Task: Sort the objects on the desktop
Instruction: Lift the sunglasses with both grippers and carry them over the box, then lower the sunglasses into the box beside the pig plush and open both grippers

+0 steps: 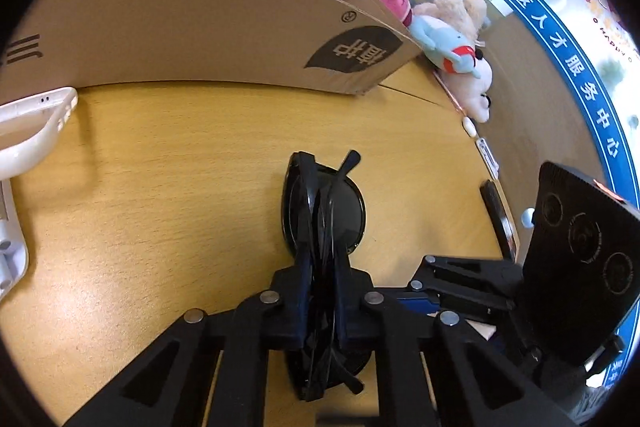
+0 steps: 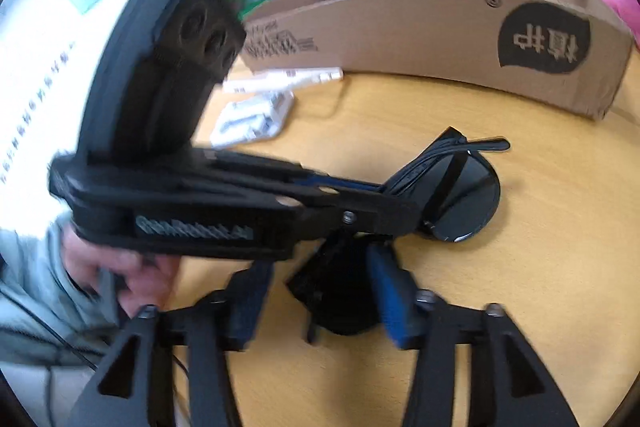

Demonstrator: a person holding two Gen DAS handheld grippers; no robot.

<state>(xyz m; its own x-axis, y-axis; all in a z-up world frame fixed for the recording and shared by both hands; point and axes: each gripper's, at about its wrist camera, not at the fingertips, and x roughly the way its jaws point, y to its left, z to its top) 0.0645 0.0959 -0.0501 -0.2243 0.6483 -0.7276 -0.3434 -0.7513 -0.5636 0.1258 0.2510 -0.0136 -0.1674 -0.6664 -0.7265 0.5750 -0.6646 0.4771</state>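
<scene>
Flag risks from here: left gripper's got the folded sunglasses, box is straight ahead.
1. The left gripper clamps the sunglasses across the folded frame and lenses; the squeeze could scratch or bend them.
2. A temple tip sticks out forward and might catch on the cardboard box wall.
3. The right gripper hangs open just beside the left one, so the two could collide.

Sunglasses (image 1: pixel 324 227): near half hidden between the left hand-held gripper (image 1: pixel 320 311) fingers.
White case (image 1: pixel 24 131): cut off left of it.
Right-wrist view: motion-blurred throughout.
</scene>
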